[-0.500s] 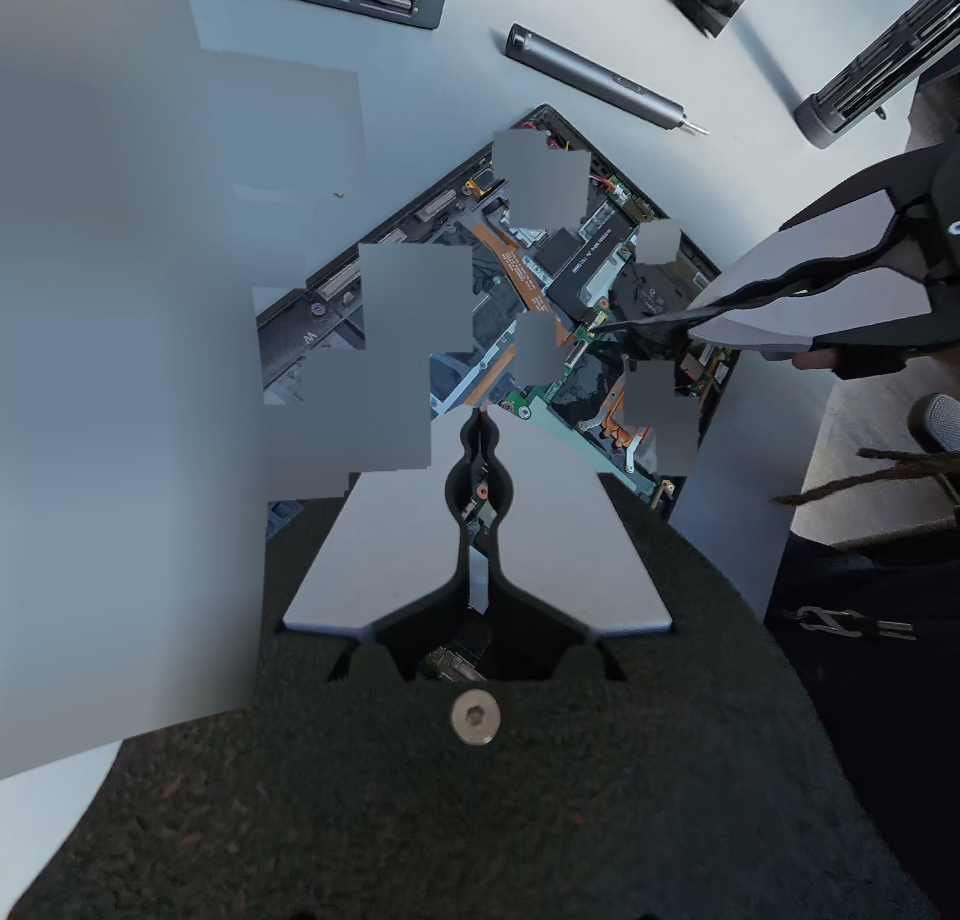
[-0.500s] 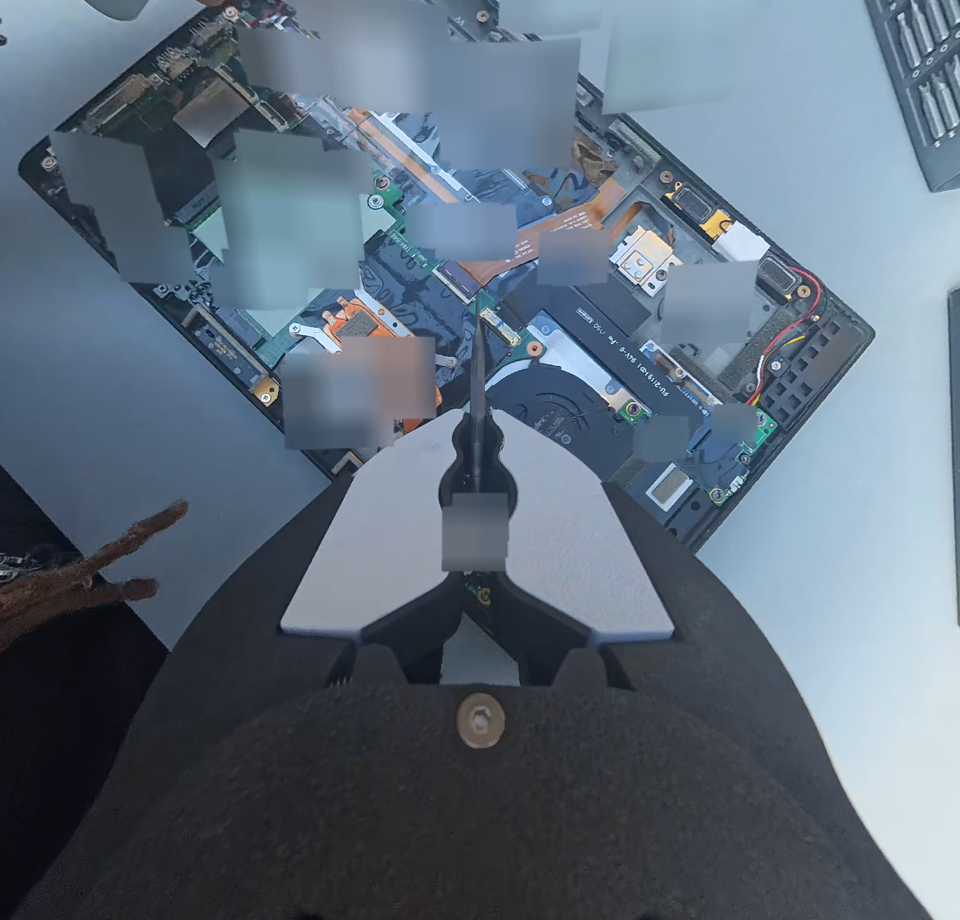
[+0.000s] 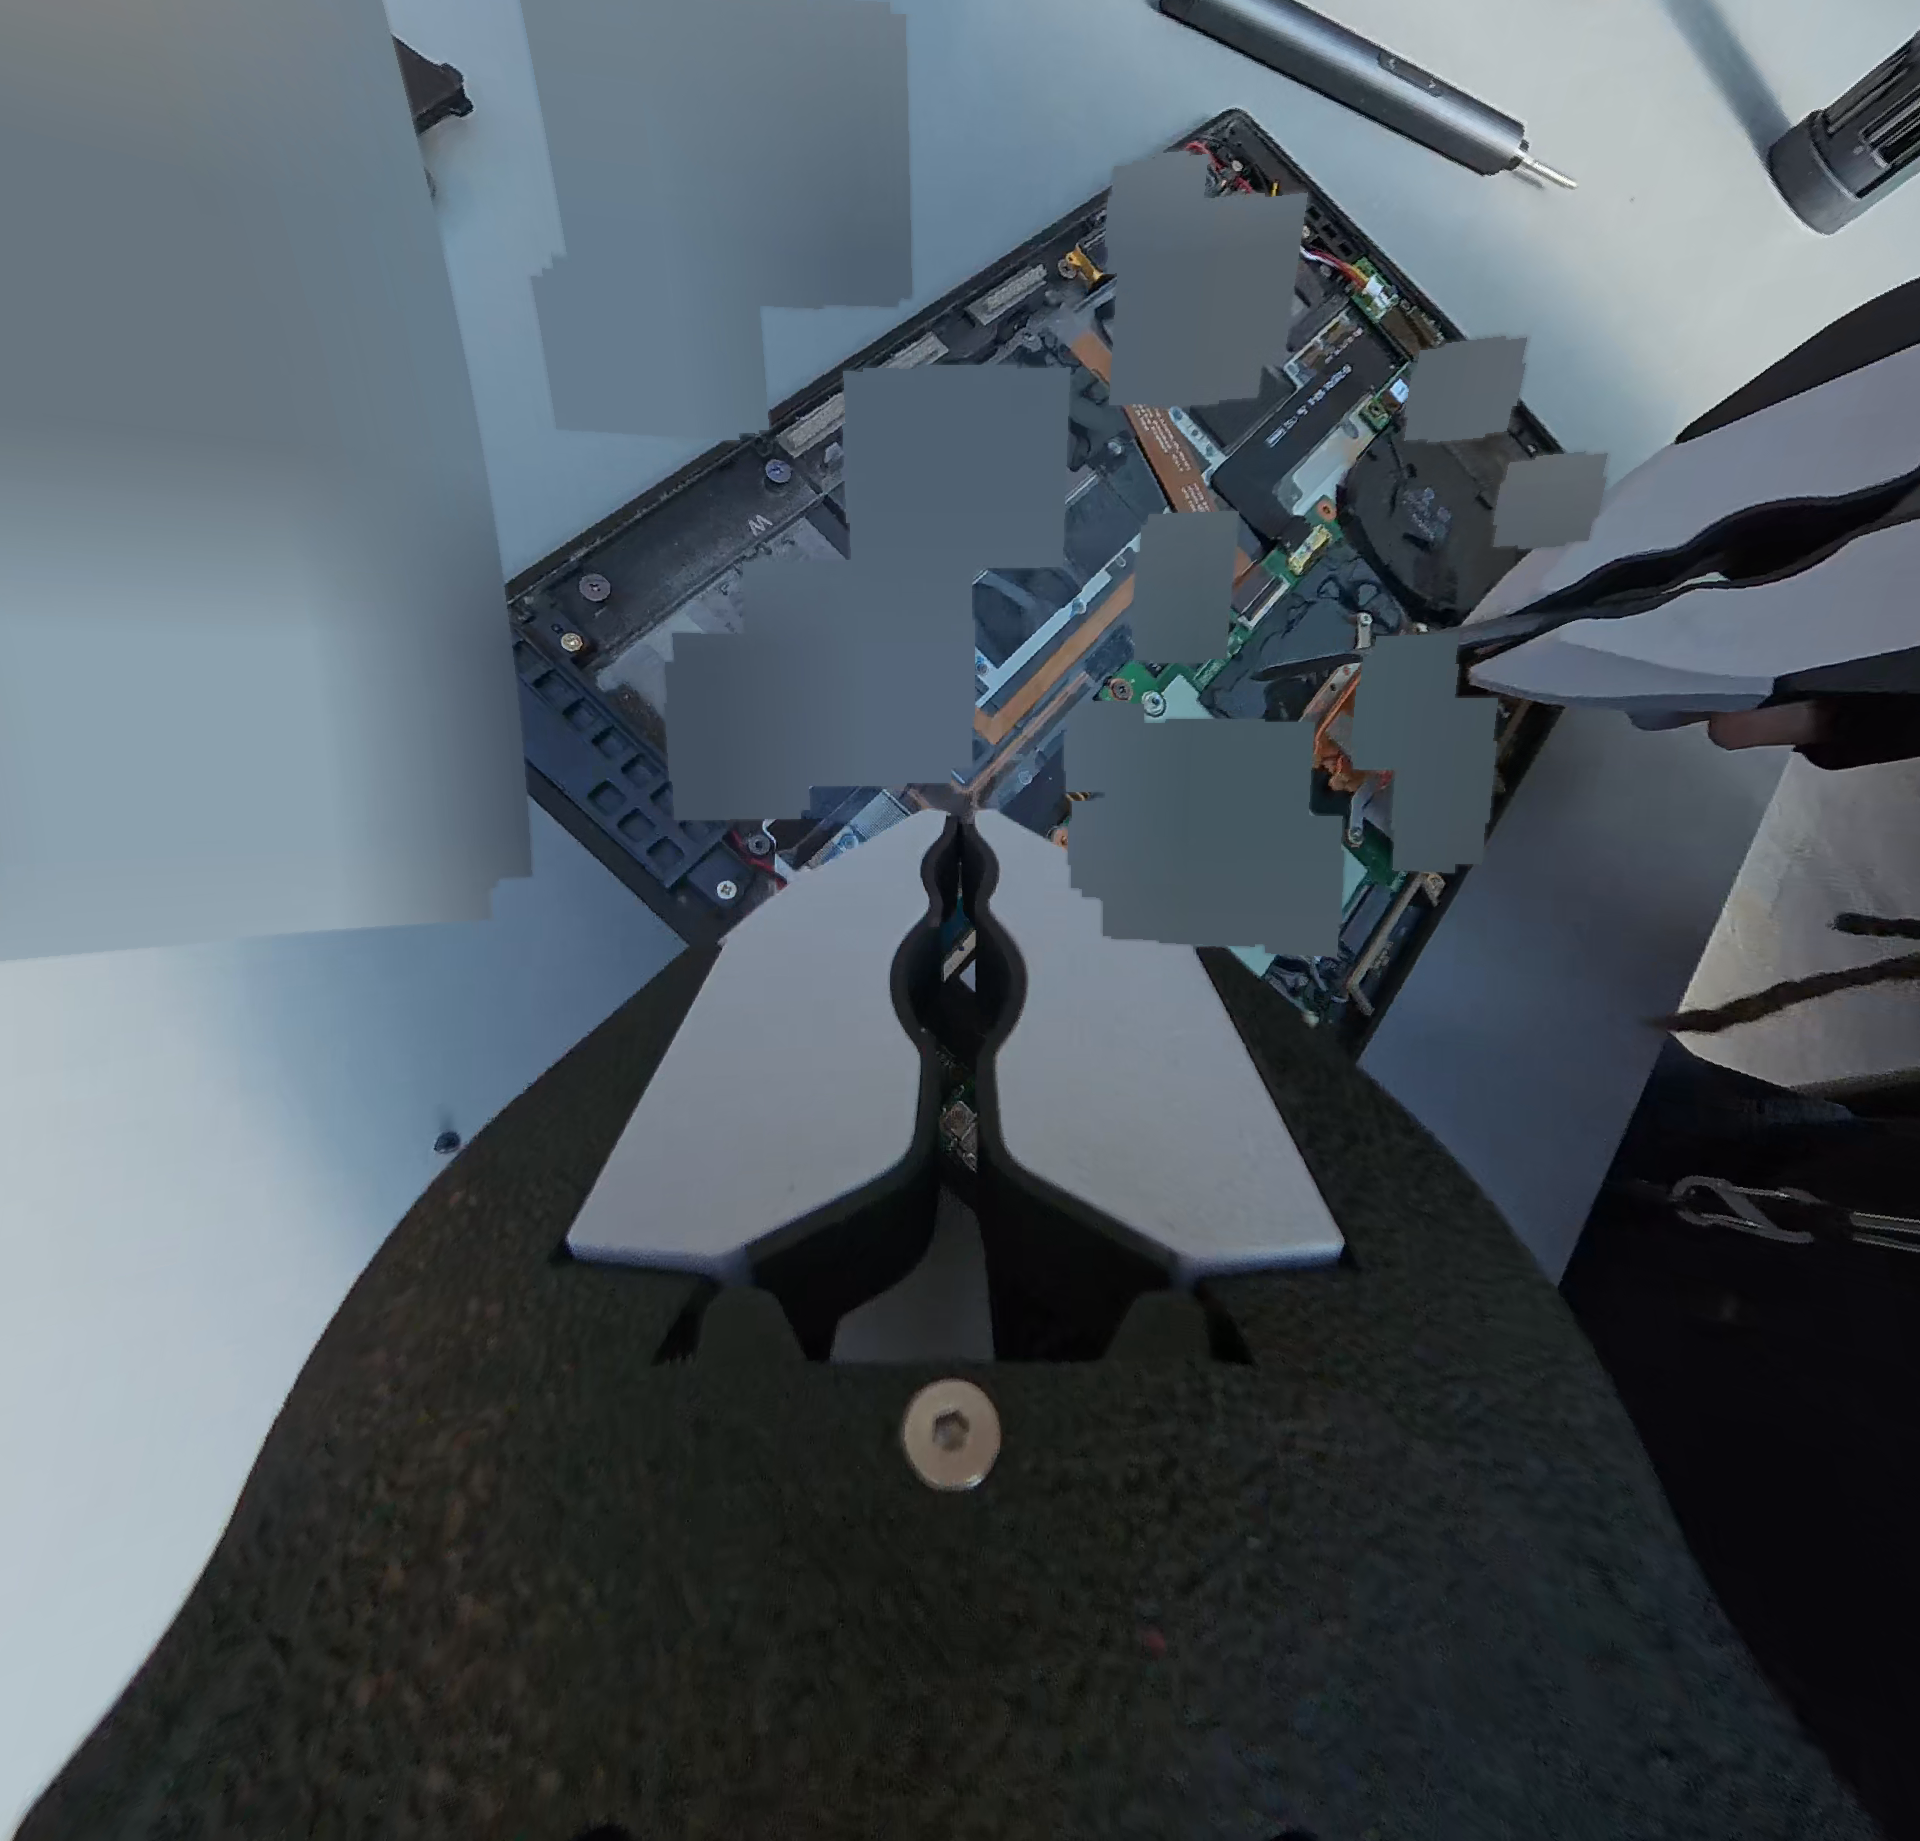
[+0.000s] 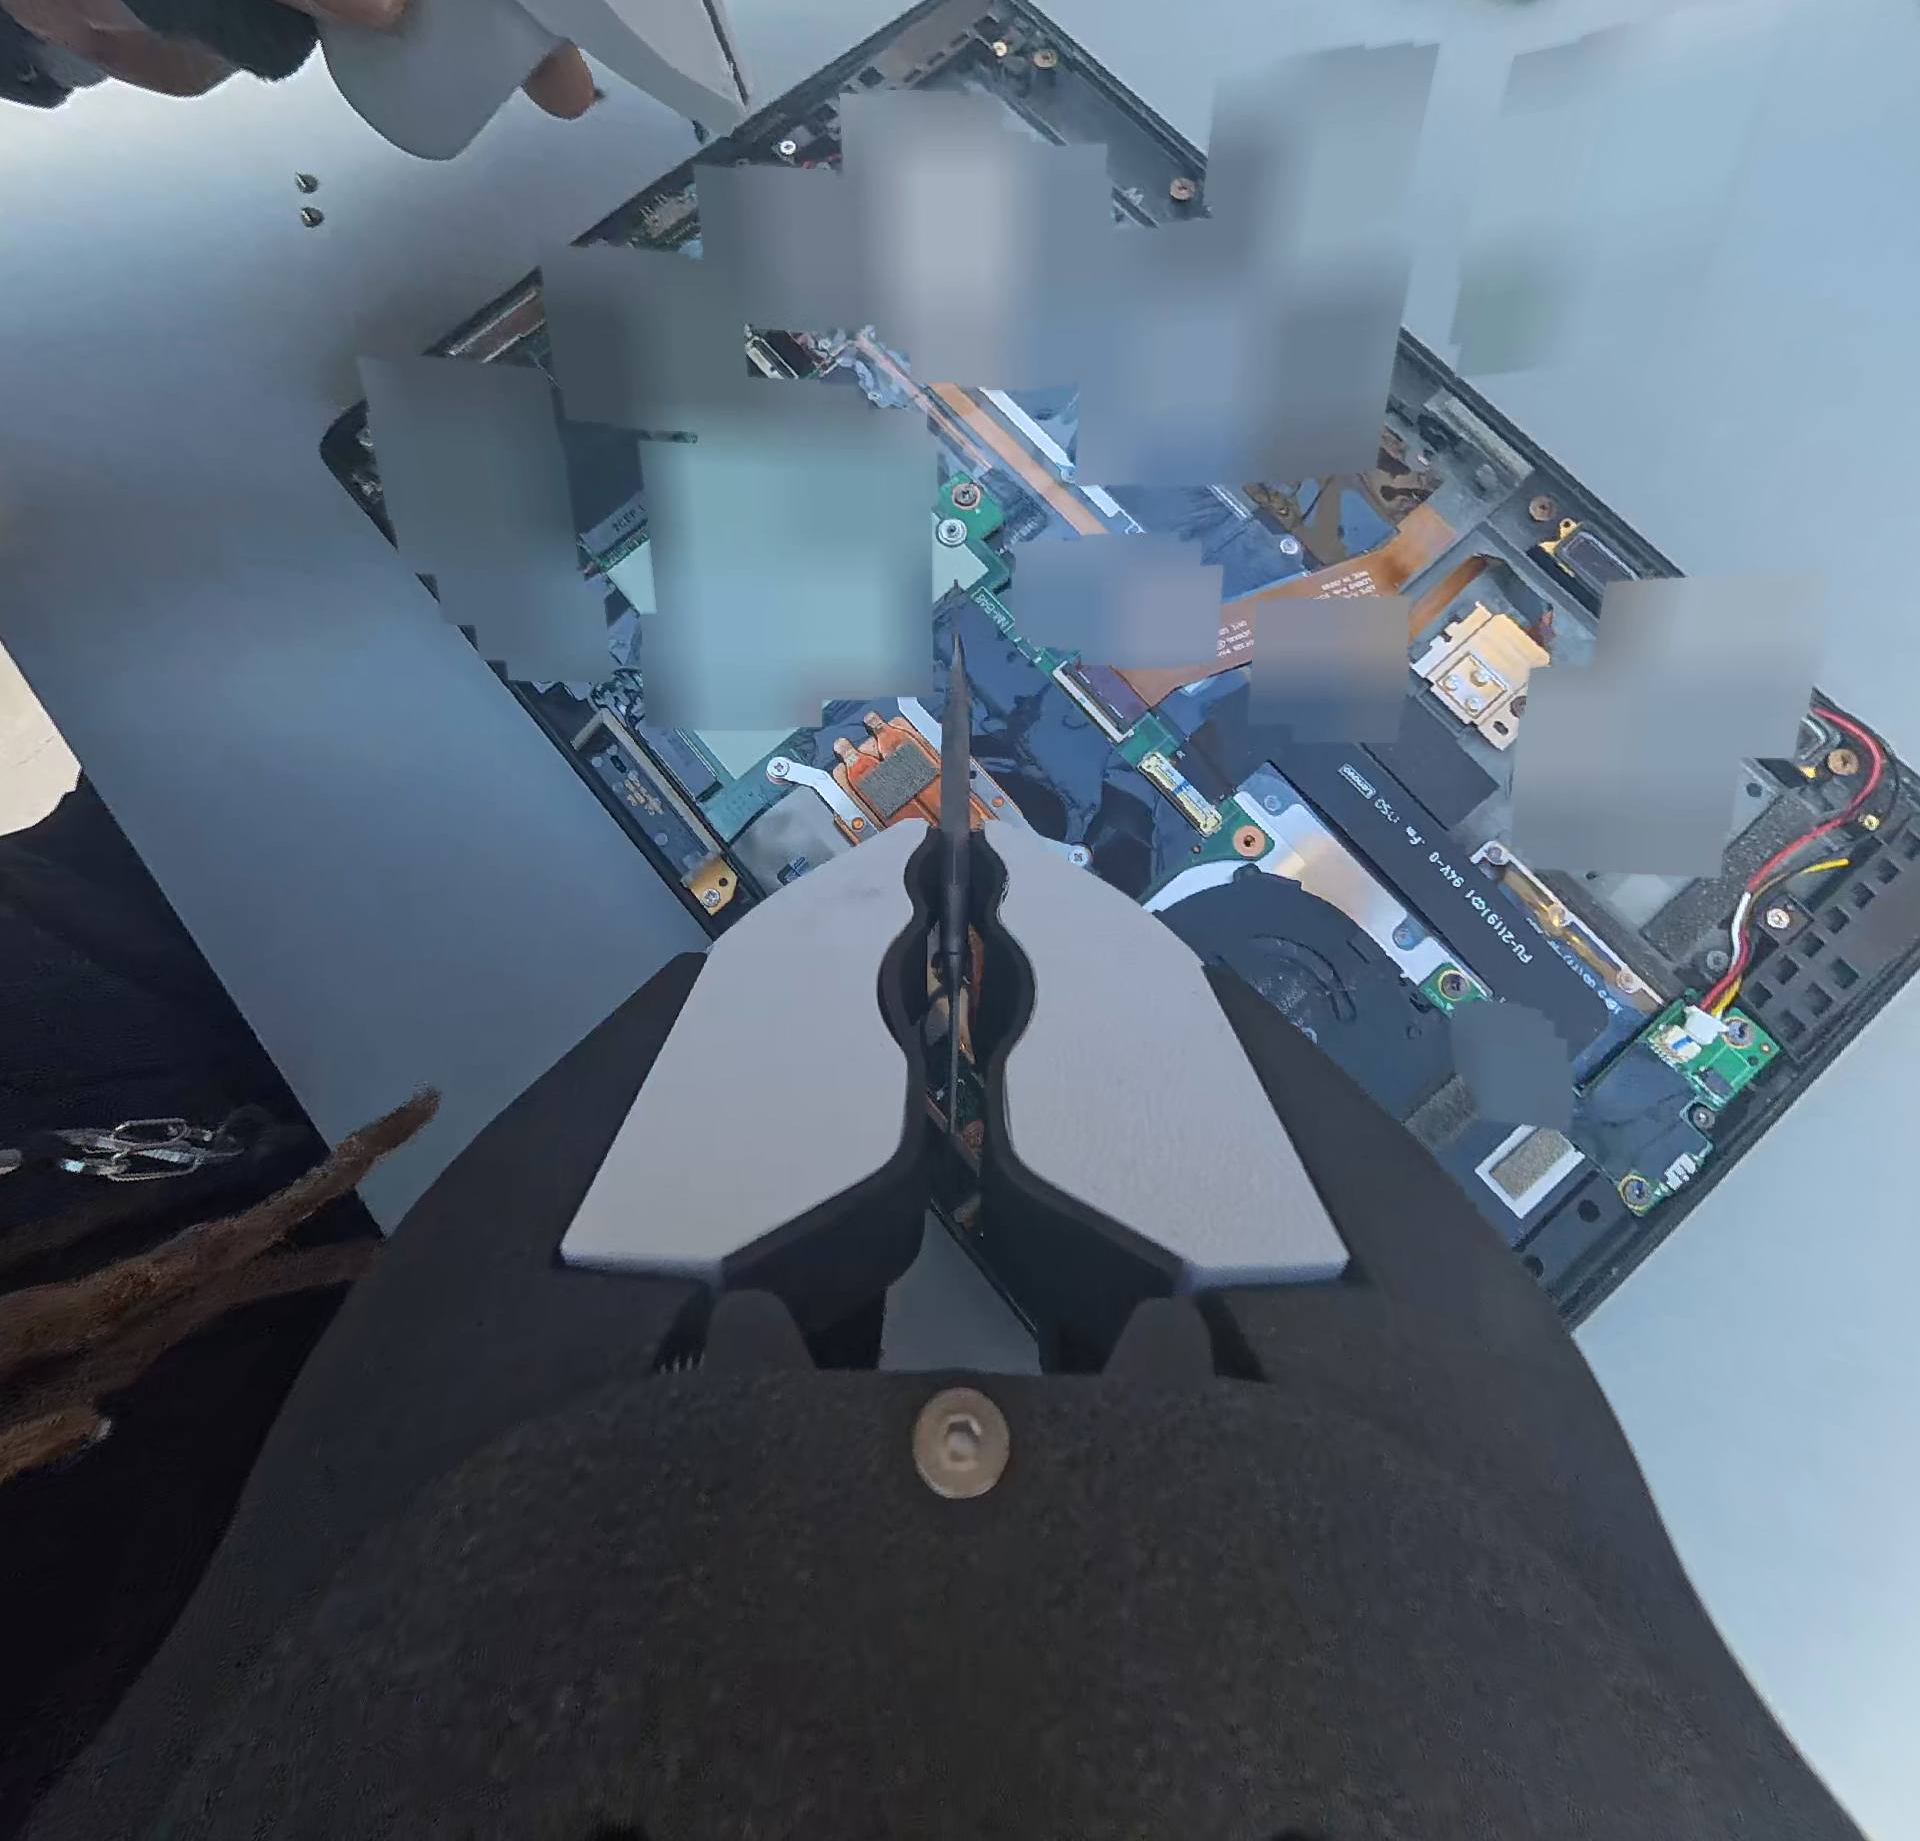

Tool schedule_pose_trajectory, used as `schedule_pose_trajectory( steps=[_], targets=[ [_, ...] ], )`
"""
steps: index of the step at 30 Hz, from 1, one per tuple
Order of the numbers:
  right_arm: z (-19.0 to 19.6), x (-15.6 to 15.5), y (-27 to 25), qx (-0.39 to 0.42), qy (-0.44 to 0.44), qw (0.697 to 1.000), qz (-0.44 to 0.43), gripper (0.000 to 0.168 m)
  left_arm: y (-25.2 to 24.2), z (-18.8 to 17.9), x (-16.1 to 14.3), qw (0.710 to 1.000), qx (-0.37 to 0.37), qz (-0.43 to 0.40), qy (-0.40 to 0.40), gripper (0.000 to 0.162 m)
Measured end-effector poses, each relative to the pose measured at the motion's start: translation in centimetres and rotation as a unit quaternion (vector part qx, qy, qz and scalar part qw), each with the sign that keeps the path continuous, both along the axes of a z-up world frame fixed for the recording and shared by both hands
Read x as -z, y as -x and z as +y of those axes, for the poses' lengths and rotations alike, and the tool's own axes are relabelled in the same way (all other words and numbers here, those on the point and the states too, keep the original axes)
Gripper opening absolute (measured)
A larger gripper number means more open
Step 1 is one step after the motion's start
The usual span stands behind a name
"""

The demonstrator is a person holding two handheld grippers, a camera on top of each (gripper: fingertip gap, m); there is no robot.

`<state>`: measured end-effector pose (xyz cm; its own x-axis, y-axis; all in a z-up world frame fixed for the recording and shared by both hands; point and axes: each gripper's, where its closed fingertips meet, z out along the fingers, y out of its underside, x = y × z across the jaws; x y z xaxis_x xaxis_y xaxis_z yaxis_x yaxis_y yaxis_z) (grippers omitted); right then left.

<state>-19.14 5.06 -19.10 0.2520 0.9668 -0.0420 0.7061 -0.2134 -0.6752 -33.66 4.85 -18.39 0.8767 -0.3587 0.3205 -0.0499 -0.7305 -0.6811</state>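
Observation:
An opened laptop (image 3: 644, 565) lies bottom-up on a pale table, its boards, fan and copper heat pipe exposed; grey patches cover much of it. My left gripper (image 3: 961, 825) is shut and empty, with its tips over the laptop's near edge. It also shows at the top left of the right wrist view (image 4: 732, 103), held by a hand. My right gripper (image 4: 956, 841) is shut on a thin black pointed tool (image 4: 954, 752). The tool's tip is over the black film near a small green board, left of a flat-cable connector (image 4: 1174, 783). The right gripper also shows at the right of the left wrist view (image 3: 1475, 648).
A grey electric screwdriver (image 3: 1351, 66) lies on the table beyond the laptop, with a black cylindrical item (image 3: 1839, 160) to its right. Two small screws (image 4: 307, 196) lie on the table left of the laptop, and one more (image 3: 447, 1139) near my left gripper. The fan (image 4: 1299, 960) is right of my right gripper.
The right gripper has moved the tool tip left, off the flat-cable connector, and closer to the board. The left gripper has shifted left toward the laptop's edge. Both stay shut.

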Motion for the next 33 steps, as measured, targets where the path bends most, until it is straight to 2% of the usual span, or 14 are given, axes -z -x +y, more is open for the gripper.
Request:
schedule_pose_trajectory(
  steps=[14,33],
  targets=[
    [-1.4,0.2,3.6,-0.031,0.012,0.999,-0.002,0.004,2.5,-2.1,0.7,1.0,-0.013,0.001,0.008,0.0],
    [-2.6,0.2,6.5,-0.044,0.029,0.999,0.008,0.004,2.4,-3.4,1.6,1.0,0.0,-0.026,0.014,0.0]
  ],
)
